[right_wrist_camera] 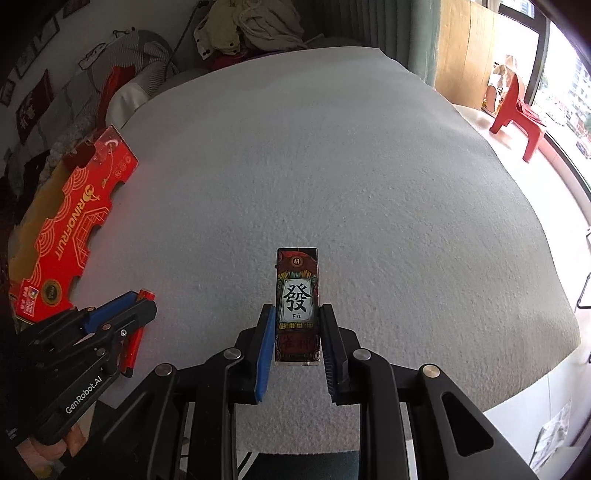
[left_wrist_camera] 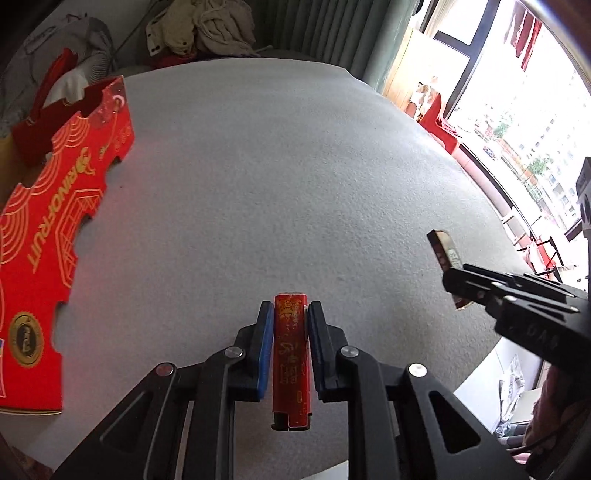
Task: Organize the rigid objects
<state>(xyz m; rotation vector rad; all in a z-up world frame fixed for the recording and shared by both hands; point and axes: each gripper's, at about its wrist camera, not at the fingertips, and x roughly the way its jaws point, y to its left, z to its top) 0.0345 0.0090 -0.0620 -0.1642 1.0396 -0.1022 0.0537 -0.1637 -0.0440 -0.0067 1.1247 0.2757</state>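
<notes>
While the red lighter (left_wrist_camera: pixel 290 354) sits clamped between the blue pads of the left gripper (left_wrist_camera: pixel 290 314), it is raised off the white foam worktop (left_wrist_camera: pixel 277 184) near that worktop's near edge, its long body running along the fingers and its gold-printed side facing up. No earlier view is at hand, so only the grip itself can be told: both pads press on its sides. The right gripper (right_wrist_camera: pixel 297 317) is likewise closed on a second lighter (right_wrist_camera: pixel 297 306), a flat one printed with a large black character on a white panel and the letters "Fa", also held clear of the worktop near the near edge. In the left wrist view this printed lighter shows edge-on toward the worktop's right edge, sticking out of the black fingers. In the right wrist view the left gripper appears toward the near left corner. Just beyond it, along the left edge, lies a red cardboard box (right_wrist_camera: pixel 70 225) with a notched rim and gold lettering. Behind the far edge sits a heap of clothes (right_wrist_camera: pixel 251 26), and a red plastic chair (right_wrist_camera: pixel 517 114) stands by the window.
</notes>
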